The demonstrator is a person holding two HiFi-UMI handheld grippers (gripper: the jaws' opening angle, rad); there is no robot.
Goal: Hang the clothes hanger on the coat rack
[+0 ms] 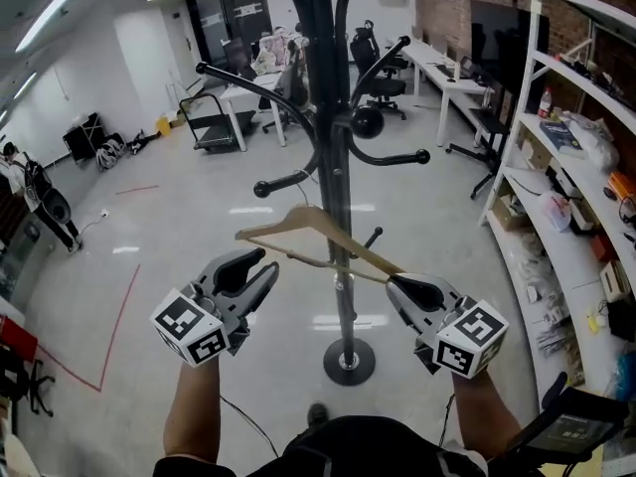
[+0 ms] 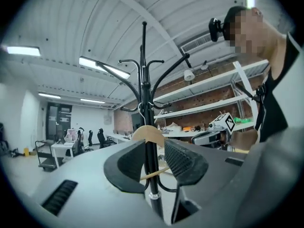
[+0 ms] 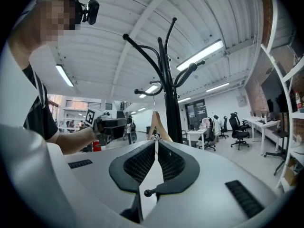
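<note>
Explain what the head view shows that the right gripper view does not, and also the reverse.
Only the head view shows the round base of the coat rack on the floor, and both arms of the clothes hanger crossing the pole. Only the right gripper view shows the ceiling lights, the head camera, and the jaws of the right tool shut on the hanger's thin end. Both views show the coat rack, the hanger and the left tool, which is apart from the hanger.
</note>
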